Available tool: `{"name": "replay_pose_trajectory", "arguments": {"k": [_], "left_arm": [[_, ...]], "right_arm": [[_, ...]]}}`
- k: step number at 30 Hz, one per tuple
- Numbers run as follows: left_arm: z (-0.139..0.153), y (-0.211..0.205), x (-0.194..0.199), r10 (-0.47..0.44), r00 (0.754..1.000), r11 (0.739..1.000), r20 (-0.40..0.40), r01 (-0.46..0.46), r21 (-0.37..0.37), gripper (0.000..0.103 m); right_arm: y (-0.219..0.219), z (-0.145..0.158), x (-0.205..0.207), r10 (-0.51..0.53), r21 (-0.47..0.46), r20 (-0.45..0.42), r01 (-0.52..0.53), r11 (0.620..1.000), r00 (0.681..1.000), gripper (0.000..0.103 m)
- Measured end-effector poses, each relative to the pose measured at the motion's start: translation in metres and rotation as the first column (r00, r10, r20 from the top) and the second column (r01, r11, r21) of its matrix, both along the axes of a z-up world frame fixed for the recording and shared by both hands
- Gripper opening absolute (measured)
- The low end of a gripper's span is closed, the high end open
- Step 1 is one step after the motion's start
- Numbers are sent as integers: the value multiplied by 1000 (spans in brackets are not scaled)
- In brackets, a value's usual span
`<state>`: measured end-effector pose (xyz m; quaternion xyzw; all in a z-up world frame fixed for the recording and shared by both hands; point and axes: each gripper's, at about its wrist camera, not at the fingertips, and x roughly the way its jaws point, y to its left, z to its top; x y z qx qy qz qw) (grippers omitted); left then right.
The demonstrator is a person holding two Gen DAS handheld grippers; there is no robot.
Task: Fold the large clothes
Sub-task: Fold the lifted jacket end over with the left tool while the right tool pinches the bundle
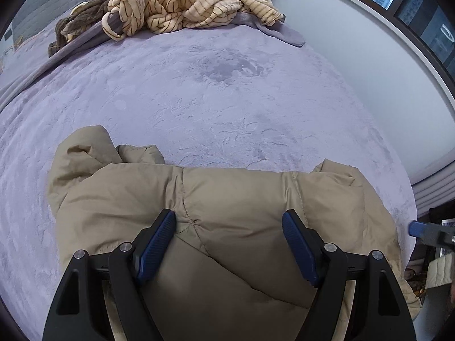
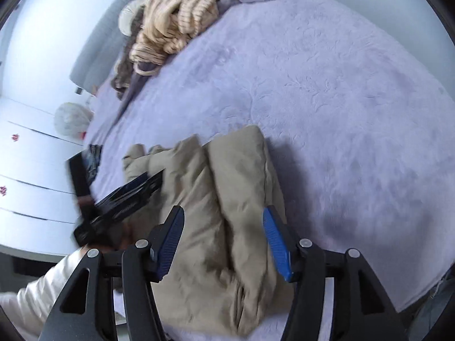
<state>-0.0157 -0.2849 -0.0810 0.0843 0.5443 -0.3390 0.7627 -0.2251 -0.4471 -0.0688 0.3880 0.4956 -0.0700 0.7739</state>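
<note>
A tan padded jacket [image 1: 233,193] lies bunched in thick folds at the near edge of a bed with a lilac plush cover [image 1: 199,91]. My left gripper [image 1: 229,218] hangs over the jacket's middle, open, its blue pads spread wide with fabric under them. In the right wrist view the jacket [image 2: 239,170] shows as two long rolls. Over these rolls my right gripper [image 2: 223,216] stands open, and its pads press on nothing. The left gripper [image 2: 133,190] appears blurred at the jacket's left end. A blue tip of the right gripper [image 1: 418,228] shows at the right edge of the left wrist view.
A cream striped blanket [image 1: 184,2] and a brown throw [image 1: 82,20] are heaped at the bed's far end. A white wall and a dark window [image 1: 412,2] run along the right. White drawers [image 2: 28,156] stand left of the bed. A white sleeve [image 2: 42,292] shows at lower left.
</note>
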Motion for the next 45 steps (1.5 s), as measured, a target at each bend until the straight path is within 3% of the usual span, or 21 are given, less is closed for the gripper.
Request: {"name": "replay_pose_trajectory", "arguments": {"k": [1, 2, 3, 6, 10, 12, 14, 16, 17, 18, 21, 22, 23, 24, 27, 34, 35, 36, 41, 45], "left_arm": [[0, 1, 0, 2, 1000, 1000, 1, -2, 3, 78], [0, 4, 0, 7, 1000, 1000, 3, -7, 8, 78], [0, 5, -1, 10, 1000, 1000, 10, -10, 15, 78], [2, 5, -6, 1, 1000, 999, 30, -2, 33, 78], [1, -3, -13, -13, 999, 998, 50, 10, 60, 78], [0, -3, -12, -12, 999, 997, 52, 9, 72, 78], [-1, 0, -10, -7, 999, 997, 45, 3, 72, 78], [-1, 0, -10, -5, 999, 997, 43, 2, 74, 78], [0, 0, -10, -5, 999, 997, 44, 2, 77, 80], [1, 0, -11, -4, 999, 997, 48, 0, 81, 80], [2, -1, -11, 5, 999, 996, 48, -9, 92, 80], [3, -1, -11, 11, 999, 995, 47, -15, 96, 80], [5, 0, -12, 18, 999, 995, 46, -22, 101, 80], [7, 2, -12, 22, 999, 995, 42, -27, 101, 80], [18, 9, -16, 28, 999, 993, 37, -32, 111, 80], [43, 39, -37, 62, 997, 986, 40, -68, 155, 80], [46, 44, -41, 74, 996, 984, 42, -80, 160, 88], [47, 50, -45, 92, 995, 981, 40, -97, 168, 103], [42, 88, -73, 173, 985, 974, -22, -168, 154, 103], [17, 112, -97, 204, 975, 965, -84, -186, 184, 103]], "right_arm": [[-6, -16, 12, -12, 40, -26, 14, 999, 1000, 56], [-5, -26, 20, -16, 79, -43, 20, 997, 999, 34], [-5, -38, 26, -9, 84, -79, 15, 996, 997, 19], [1, -76, 30, 19, 10, -203, -17, 1000, 979, 11], [0, -105, 14, 14, 37, -227, -6, 999, 974, 11], [-4, -95, 8, -11, 43, -218, 21, 999, 976, 18], [-8, -74, 5, -17, 28, -180, 23, 999, 984, 19], [-9, -48, 1, -8, 63, -73, 12, 998, 997, 37], [-8, -38, -1, 1, 82, -32, 1, 997, 999, 61], [-4, -30, 0, 22, 110, 6, -22, 994, 1000, 70], [14, -28, 14, 125, 187, 19, -126, 974, 992, 67], [24, -34, 19, 164, 191, -10, -159, 969, 986, 62], [31, -40, 23, 191, 186, -44, -180, 966, 981, 44], [37, -48, 26, 211, 178, -85, -193, 965, 974, 36], [47, -65, 24, 197, 185, -134, -171, 968, 971, 31], [58, -67, 33, 233, 137, -146, -213, 967, 962, 29], [60, -68, 36, 237, 133, -148, -219, 967, 960, 28], [60, -68, 39, 239, 130, -148, -221, 967, 960, 28], [60, -71, 43, 226, 145, -142, -205, 968, 964, 28], [61, -71, 34, 231, 132, -145, -213, 968, 962, 28]]}}
